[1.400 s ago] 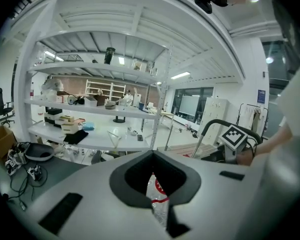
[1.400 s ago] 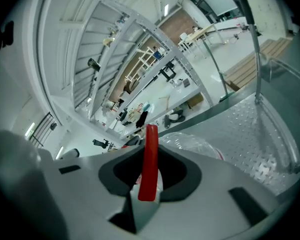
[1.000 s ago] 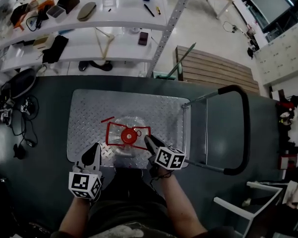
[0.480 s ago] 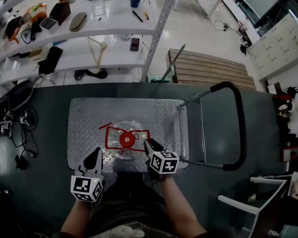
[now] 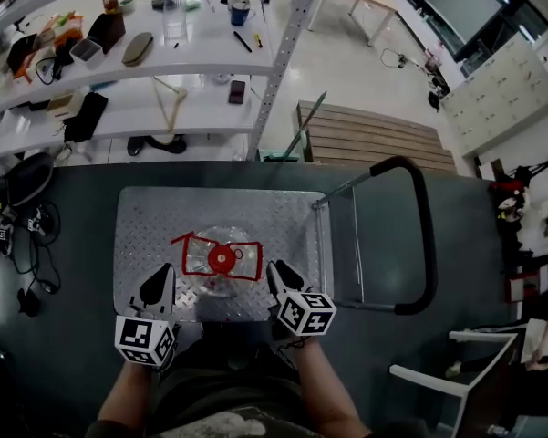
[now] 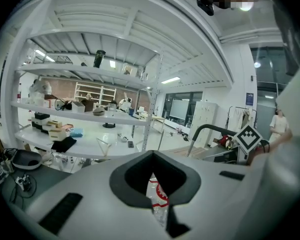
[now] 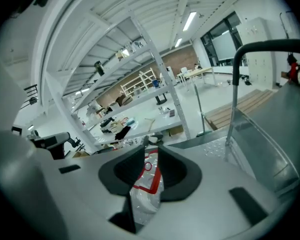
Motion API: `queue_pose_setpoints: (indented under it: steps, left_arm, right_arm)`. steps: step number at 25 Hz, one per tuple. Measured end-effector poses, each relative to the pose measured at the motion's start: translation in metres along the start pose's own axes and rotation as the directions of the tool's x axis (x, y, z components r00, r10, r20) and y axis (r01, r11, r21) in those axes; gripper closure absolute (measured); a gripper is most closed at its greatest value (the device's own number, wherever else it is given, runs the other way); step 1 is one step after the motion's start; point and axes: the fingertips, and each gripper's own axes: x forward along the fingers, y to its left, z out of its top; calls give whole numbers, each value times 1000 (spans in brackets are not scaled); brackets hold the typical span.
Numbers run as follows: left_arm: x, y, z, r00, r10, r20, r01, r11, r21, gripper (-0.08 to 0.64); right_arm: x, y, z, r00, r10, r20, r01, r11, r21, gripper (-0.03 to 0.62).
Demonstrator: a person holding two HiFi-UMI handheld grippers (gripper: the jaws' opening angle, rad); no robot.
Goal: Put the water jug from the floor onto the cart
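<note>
The clear water jug (image 5: 217, 265), with a red cap and a red carrying handle, stands upright on the cart's steel deck (image 5: 164, 213) near its front edge. My left gripper (image 5: 156, 284) hovers just off the jug's left side. My right gripper (image 5: 275, 275) hovers off its right side, clear of the red handle. In the left gripper view the jug (image 6: 158, 200) shows through the narrow gap of the left gripper (image 6: 153, 176). Likewise, the right gripper view shows the jug (image 7: 147, 184) beyond the parted jaws of the right gripper (image 7: 150, 156). Neither gripper holds anything.
The cart's black push handle (image 5: 421, 235) rises at the deck's right end. White shelving (image 5: 164, 44) loaded with small items stands behind the cart, and a wooden pallet (image 5: 374, 135) lies at back right. Cables (image 5: 18, 235) lie at left, a white frame (image 5: 438, 381) at front right.
Both grippers have pulled back from the jug toward me and risen. The right tip, earlier beside the red handle, now stands apart from it. The jug has stayed on the deck.
</note>
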Motion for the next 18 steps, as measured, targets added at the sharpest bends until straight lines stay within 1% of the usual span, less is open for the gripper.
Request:
queue_pose_setpoints:
  steps: [3, 5, 7, 9, 11, 13, 18]
  left_arm:
    - [-9, -14, 6, 999, 25, 26, -25, 1000, 12, 555]
    - [-17, -31, 7, 998, 43, 40, -44, 999, 18, 555]
    - [-26, -51, 9, 996, 65, 56, -66, 998, 15, 555]
    - [-36, -72, 8, 993, 87, 73, -88, 996, 2, 555]
    - [-44, -94, 5, 991, 108, 84, -108, 994, -2, 555]
    - [-51, -120, 0, 987, 127, 94, -129, 991, 17, 555]
    - [-85, -193, 0, 971, 175, 162, -185, 982, 47, 555]
  right_arm:
    - [-14, 14, 13, 996, 79, 30, -79, 997, -26, 522]
    - [-29, 20, 20, 991, 125, 52, -122, 991, -50, 545]
    - [-48, 23, 28, 984, 160, 83, -154, 985, -76, 588]
    - [-69, 24, 33, 974, 200, 103, -190, 977, -94, 600]
    - [-87, 23, 30, 965, 240, 103, -229, 968, -105, 601]
    - [-104, 18, 22, 958, 273, 90, -262, 958, -119, 601]
    - [-159, 8, 0, 934, 352, 51, -338, 923, -182, 601]
